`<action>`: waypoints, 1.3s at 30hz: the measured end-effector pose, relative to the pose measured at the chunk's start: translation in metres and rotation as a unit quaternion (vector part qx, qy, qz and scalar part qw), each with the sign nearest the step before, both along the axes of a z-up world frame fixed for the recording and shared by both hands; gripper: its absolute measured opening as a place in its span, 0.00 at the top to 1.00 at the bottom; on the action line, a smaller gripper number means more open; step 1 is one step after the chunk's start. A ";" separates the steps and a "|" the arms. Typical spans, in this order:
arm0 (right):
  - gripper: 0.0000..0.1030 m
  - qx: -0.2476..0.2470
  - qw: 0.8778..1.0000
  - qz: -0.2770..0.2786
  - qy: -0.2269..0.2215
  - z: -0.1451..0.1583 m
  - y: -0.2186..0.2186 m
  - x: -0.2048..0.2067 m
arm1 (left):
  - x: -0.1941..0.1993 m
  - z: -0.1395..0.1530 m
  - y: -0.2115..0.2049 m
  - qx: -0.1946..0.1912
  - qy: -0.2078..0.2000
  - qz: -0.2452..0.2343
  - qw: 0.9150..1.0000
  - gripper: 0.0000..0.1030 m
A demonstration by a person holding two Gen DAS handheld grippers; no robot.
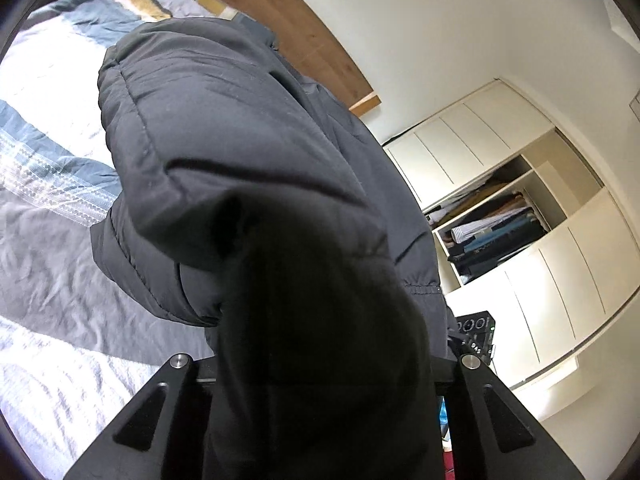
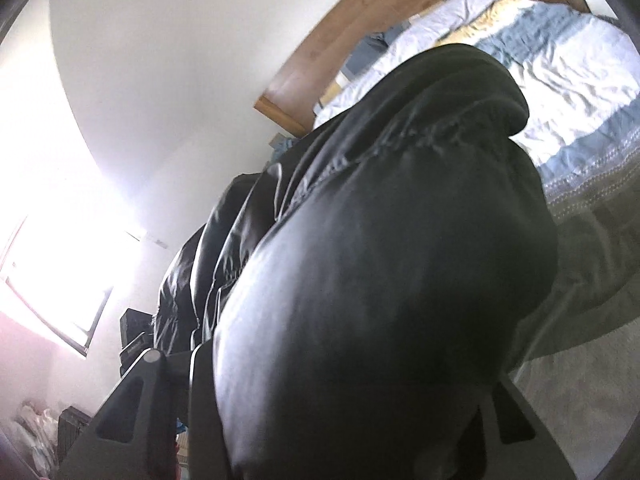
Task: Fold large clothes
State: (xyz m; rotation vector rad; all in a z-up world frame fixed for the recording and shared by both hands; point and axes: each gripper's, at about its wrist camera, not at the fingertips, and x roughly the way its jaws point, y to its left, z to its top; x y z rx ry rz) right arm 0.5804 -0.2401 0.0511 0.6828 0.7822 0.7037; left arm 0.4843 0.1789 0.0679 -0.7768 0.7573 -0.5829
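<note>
— Jacket (image 1: 240, 152), black and puffy: where is it?
— Raised above the bed (image 1: 52, 264), left tongs (image 1: 324, 364) and right tongs (image 2: 344, 360) each pinching it. No readable label.

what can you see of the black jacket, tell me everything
The jacket is a black puffer, quilted in stitched panels, with smooth, slightly shiny fabric and a gathered cuff or hem. It hangs bunched and lifted above the bed. The left gripper and right gripper are each shut on a fold of it.
</note>
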 end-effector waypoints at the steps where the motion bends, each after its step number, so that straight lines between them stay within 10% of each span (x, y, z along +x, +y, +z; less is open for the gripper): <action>1: 0.62 0.002 1.000 -0.001 -0.003 0.003 0.001 -0.008 | -0.003 -0.001 0.000 -0.001 -0.001 0.000 1.000 0.76; 15: 0.58 -0.063 0.993 -0.053 0.083 -0.083 -0.034 -0.040 | -0.009 -0.112 0.024 0.112 0.101 0.044 0.988 0.62; 23: 0.29 -0.157 0.974 -0.109 0.123 -0.082 -0.071 -0.067 | -0.039 -0.092 0.069 0.142 0.152 0.089 0.974 0.37; 39: 0.25 -0.220 0.957 -0.168 0.089 -0.022 -0.085 -0.180 | -0.143 -0.027 0.090 0.237 0.093 0.170 0.952 0.28</action>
